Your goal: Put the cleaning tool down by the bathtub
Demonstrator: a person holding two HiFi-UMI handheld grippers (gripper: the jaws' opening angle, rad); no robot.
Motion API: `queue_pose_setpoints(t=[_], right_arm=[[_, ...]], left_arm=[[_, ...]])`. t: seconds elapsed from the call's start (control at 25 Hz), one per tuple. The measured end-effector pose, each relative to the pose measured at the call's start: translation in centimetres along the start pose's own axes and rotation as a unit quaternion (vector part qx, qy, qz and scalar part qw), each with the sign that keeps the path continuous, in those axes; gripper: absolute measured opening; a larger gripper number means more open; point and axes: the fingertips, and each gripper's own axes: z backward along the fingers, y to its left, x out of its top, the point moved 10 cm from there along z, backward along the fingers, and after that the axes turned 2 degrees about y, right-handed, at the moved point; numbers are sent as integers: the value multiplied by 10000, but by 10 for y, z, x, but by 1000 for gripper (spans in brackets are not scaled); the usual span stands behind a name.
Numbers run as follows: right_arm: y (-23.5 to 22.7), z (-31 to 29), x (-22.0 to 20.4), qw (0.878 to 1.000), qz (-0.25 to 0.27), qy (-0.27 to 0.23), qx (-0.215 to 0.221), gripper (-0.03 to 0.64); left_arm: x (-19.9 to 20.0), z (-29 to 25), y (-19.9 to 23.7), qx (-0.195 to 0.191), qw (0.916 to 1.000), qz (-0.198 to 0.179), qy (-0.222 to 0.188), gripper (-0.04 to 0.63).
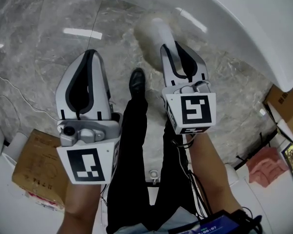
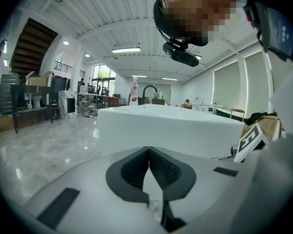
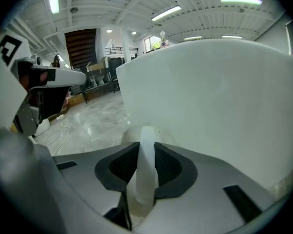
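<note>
Cleaning tool [image 1: 154, 30] is pinched by its white handle in our right gripper [image 3: 145, 147], beside the bathtub [image 3: 210, 96] wall. We should lower gently onto the marble floor [image 1: 44, 52], then release. Our left gripper [image 2: 149, 155] is pressed together, empty.

One left claw [image 1: 90, 53], one right claw [image 1: 172, 47], one cleaning tool [image 1: 151, 30], one bathtub [image 1: 244, 13], two cardboard boxes [image 1: 37, 167] [image 1: 282, 99]

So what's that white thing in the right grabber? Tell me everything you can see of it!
That is the cleaning tool. It has a pale, flat, plastic-looking handle and a rounded, soft-looking head at the far end. The right gripper clamps the handle between its dark pads, with the head pointing away and down. It is close beside the white bathtub, over the grey marble floor. The head looks blurred, so I cannot tell if it touches the floor.
</note>
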Motion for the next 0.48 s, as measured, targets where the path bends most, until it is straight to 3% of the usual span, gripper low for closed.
queue_pose_setpoints(t=[0.48], right_arm=[[-1,-55,-44,9999,-2,109,40,101]], left_arm=[[-41,-29,14,-34,10000,-44,17,17]])
